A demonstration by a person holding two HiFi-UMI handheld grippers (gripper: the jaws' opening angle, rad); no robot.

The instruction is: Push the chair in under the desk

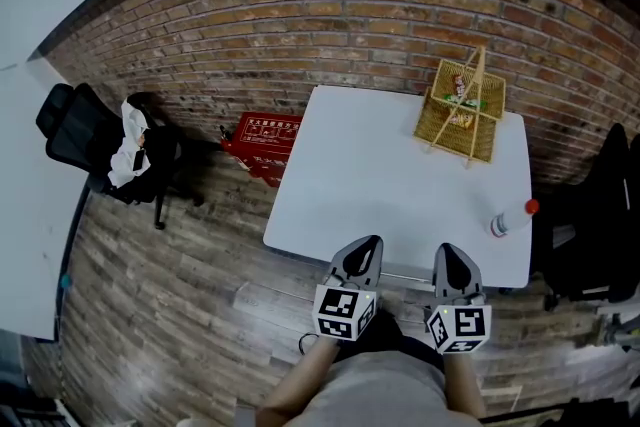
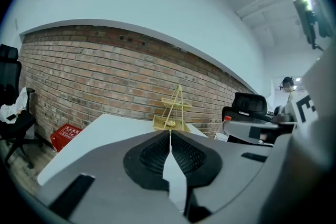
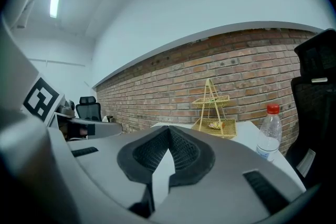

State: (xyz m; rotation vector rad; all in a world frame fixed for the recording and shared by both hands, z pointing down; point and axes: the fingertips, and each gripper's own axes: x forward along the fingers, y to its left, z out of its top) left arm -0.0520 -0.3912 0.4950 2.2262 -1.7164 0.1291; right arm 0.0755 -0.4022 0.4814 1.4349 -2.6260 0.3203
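A white desk (image 1: 350, 185) stands against a brick wall. One black office chair (image 1: 95, 150), with a white cloth on its seat, is off to the left on the wooden floor, well apart from the desk. A second black chair (image 1: 600, 225) stands by the desk's right side. My left gripper (image 1: 368, 245) and right gripper (image 1: 447, 253) hover side by side over the desk's near edge, both shut and empty. In the left gripper view the jaws (image 2: 169, 132) meet, and they also meet in the right gripper view (image 3: 169, 127).
A two-tier wicker rack (image 1: 462, 105) sits at the desk's far right corner. A red-capped water bottle (image 1: 510, 220) stands at the desk's right edge. A red box (image 1: 262, 143) lies on the floor left of the desk, against the wall. Another white table (image 1: 25, 205) borders the far left.
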